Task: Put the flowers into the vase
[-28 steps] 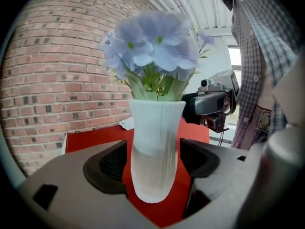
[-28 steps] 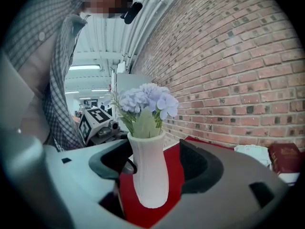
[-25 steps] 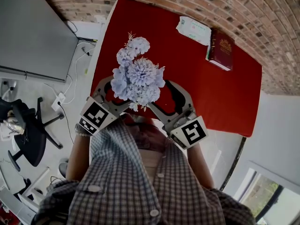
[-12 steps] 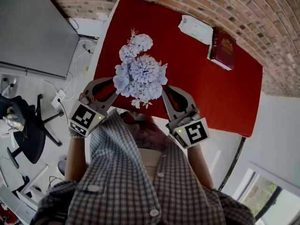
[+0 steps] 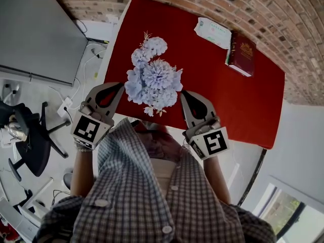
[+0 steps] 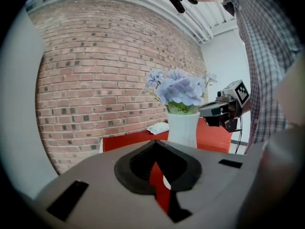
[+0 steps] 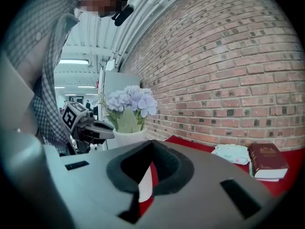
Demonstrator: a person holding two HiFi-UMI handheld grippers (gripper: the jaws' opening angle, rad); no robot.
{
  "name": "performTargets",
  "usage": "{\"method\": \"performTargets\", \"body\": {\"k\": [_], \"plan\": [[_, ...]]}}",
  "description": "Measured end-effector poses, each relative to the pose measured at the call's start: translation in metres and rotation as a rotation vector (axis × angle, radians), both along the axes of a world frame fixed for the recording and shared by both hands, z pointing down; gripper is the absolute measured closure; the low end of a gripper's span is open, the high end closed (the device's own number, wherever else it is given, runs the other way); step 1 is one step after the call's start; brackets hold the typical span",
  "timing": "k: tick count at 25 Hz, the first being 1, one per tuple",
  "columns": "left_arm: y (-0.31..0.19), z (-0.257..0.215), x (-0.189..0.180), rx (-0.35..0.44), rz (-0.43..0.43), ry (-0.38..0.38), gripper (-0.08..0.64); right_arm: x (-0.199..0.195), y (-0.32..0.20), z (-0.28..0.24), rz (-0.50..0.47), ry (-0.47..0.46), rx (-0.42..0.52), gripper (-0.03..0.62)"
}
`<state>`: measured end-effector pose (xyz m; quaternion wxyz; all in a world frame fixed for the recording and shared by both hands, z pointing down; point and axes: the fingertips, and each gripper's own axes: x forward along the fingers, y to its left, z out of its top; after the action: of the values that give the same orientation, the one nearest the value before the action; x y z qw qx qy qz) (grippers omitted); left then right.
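A bunch of pale blue flowers [image 5: 153,81] stands upright in a white vase [image 6: 183,128] near the front edge of the red table [image 5: 228,95]. In the head view the blooms hide the vase. My left gripper [image 5: 119,86] is just left of the flowers and my right gripper [image 5: 184,94] just right of them. Neither touches them. Both have just closed their jaws, and nothing is between them. The left gripper view shows its shut jaws [image 6: 155,147] with the vase beyond. The right gripper view shows shut jaws [image 7: 150,146] and the vase [image 7: 128,136].
A dark red book [image 5: 241,53] and a white packet [image 5: 212,32] lie at the table's far right, by the brick wall. Left of the table are a grey panel [image 5: 35,29], floor cables [image 5: 76,95] and an office chair [image 5: 30,140].
Both grippers were open on either side of the vase and have drawn back from it. Their jaws have shut empty. The left gripper has shifted outward to the left.
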<state>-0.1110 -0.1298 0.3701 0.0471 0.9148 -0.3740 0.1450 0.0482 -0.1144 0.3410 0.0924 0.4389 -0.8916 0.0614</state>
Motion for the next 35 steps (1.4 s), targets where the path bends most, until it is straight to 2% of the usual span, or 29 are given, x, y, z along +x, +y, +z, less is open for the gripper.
{"method": "performTargets", "body": {"k": [7,14,21,35], "plan": [[0.000,-0.009,0.004,0.008,0.023,-0.005,0.552,0.005,-0.007,-0.004,0.026,0.013,0.016,0.586],[0.005,-0.008,0.012,-0.011,0.066,-0.015,0.552,0.003,-0.008,-0.009,-0.003,-0.002,0.033,0.586],[0.004,-0.006,0.009,-0.016,0.049,-0.015,0.552,-0.001,-0.008,-0.007,-0.014,0.007,0.041,0.586],[-0.002,-0.005,-0.002,-0.014,0.019,-0.024,0.552,0.002,-0.010,0.002,0.003,0.033,0.001,0.586]]}}
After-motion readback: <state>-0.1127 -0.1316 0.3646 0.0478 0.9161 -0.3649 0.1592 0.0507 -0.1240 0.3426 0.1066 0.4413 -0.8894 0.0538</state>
